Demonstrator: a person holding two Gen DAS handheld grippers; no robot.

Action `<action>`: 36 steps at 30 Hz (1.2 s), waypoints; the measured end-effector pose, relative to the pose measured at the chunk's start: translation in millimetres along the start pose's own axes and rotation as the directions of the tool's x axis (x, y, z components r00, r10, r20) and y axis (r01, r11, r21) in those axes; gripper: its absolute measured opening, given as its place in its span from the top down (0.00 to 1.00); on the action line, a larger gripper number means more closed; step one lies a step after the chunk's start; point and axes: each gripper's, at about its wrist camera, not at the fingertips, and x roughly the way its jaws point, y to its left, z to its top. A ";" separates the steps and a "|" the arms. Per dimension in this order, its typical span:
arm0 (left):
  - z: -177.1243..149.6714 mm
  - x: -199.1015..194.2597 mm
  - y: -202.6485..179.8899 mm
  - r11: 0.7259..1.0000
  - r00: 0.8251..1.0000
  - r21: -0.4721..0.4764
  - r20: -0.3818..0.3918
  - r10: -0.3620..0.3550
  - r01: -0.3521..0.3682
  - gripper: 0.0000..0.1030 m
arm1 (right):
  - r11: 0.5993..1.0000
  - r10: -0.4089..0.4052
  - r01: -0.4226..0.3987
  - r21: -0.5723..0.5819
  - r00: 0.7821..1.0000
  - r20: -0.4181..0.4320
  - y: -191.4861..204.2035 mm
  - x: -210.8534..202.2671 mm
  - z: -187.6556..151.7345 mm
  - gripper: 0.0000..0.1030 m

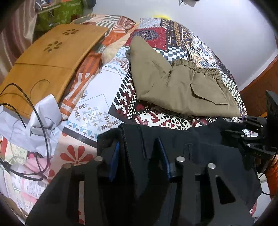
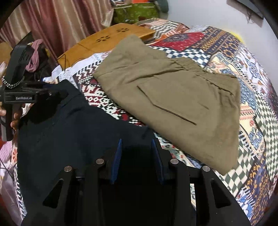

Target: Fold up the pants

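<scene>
Pants, total: 2, both on the bed
Khaki pants (image 2: 170, 104): 1, folded
Dark navy pants (image 2: 73, 132): 1
Tools: 2, left tool (image 1: 139, 151) and right tool (image 2: 136, 149)
Blue pads per tool: 2
Wooden lap tray (image 1: 50, 66): 1
Flower-shaped cutouts in tray: 2
Patterned bedspread (image 1: 97, 107): 1
Black cables (image 1: 40, 125) at left edge of bed: at least 2; exact number cannot be told
Green patterned bag (image 1: 59, 15): 1
Curtain (image 2: 57, 22): 1
</scene>
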 end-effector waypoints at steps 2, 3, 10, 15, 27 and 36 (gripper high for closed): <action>-0.2 -4.8 -0.2 1.000 1.000 0.008 0.023 0.012 -0.012 0.72 | 0.999 -0.014 0.013 -0.033 1.000 -0.009 5.9 1.5 -2.3 0.89; -0.6 -8.8 -1.0 1.000 0.999 0.021 0.044 0.015 -0.016 0.77 | 0.998 -0.026 0.026 -0.056 1.000 0.002 9.6 -0.1 -4.0 0.91; 3.1 -18.7 0.7 0.996 0.994 0.062 0.095 0.054 -0.060 0.84 | 0.994 -0.082 0.090 -0.067 0.991 0.110 10.0 -18.9 -3.2 0.96; 6.5 -2.5 2.2 0.992 0.994 0.081 0.055 0.093 -0.098 0.80 | 0.995 -0.098 0.099 -0.022 0.994 0.045 0.6 -2.7 1.9 0.96; -13.3 -77.5 -12.1 0.981 0.984 0.123 0.114 0.138 -0.151 0.65 | 0.993 -0.109 0.102 0.054 0.983 0.148 11.0 -89.3 -18.3 0.92; -71.0 -112.8 -28.8 0.982 0.987 0.132 0.104 0.123 -0.136 0.43 | 0.997 -0.075 0.076 0.002 0.977 0.200 68.0 -124.6 -62.2 0.73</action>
